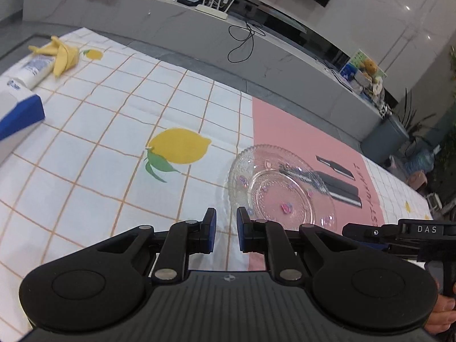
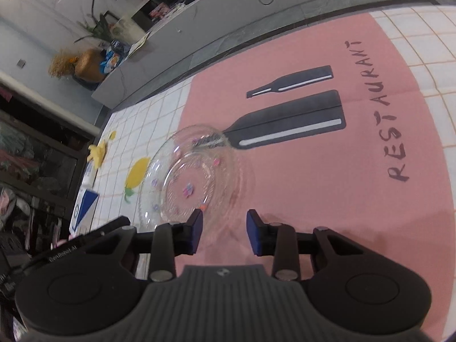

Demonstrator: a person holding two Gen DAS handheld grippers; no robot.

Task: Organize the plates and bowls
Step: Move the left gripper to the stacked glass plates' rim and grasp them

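Our right gripper (image 2: 223, 229) is spread, low in the frame, by the empty glass plate (image 2: 196, 176); left gripper (image 1: 226, 229) is slightly apart, holding nothing.

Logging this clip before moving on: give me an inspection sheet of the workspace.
Surface: lemon-print tablecloth with a pink RESTAURANT placemat on it.
Job's things: glass plate, stacked with another or not, cannot tell.
Clutter: yellow cloth, white tube, blue-and-white box.
Grippers: left gripper and right gripper open, empty, just short of the plate.
Cables: black cable hanging off the ledge.
Surroundings: white router, potted plant.
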